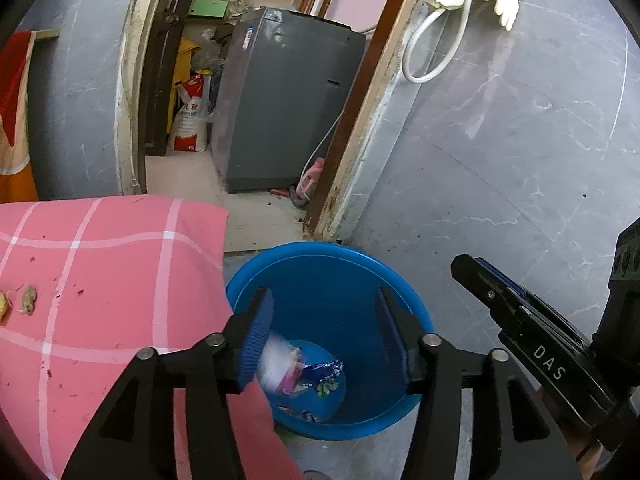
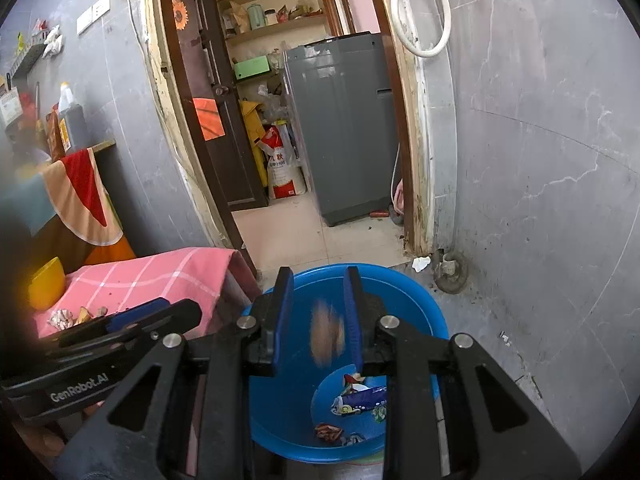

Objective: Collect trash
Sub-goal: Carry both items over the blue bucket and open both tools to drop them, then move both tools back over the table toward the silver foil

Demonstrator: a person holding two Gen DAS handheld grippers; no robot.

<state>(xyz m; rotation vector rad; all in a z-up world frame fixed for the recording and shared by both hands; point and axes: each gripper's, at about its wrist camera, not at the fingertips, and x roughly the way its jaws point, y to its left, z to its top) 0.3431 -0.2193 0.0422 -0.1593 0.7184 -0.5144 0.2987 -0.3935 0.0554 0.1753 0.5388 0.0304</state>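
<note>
A blue plastic bucket (image 1: 332, 264) stands on the floor beside a table under a pink checked cloth (image 1: 100, 264). My left gripper (image 1: 324, 340) is open above the bucket; a blurred white and pink wrapper (image 1: 280, 368) falls next to its left finger. My right gripper (image 2: 318, 316) is open over the bucket (image 2: 400, 292); a blurred brown scrap (image 2: 327, 336) falls between its fingers. Wrappers (image 2: 360, 400) lie at the bucket's bottom. Scraps (image 1: 28, 300) remain on the cloth, also in the right wrist view (image 2: 64, 318).
A doorway with a grey washing machine (image 1: 288, 100) lies behind the bucket. A grey tiled wall (image 1: 520, 140) stands to the right. A yellow object (image 2: 46, 284) sits on the pink cloth (image 2: 160, 276). A white scrap (image 2: 421, 264) and a drain pipe (image 2: 450, 268) sit on the floor.
</note>
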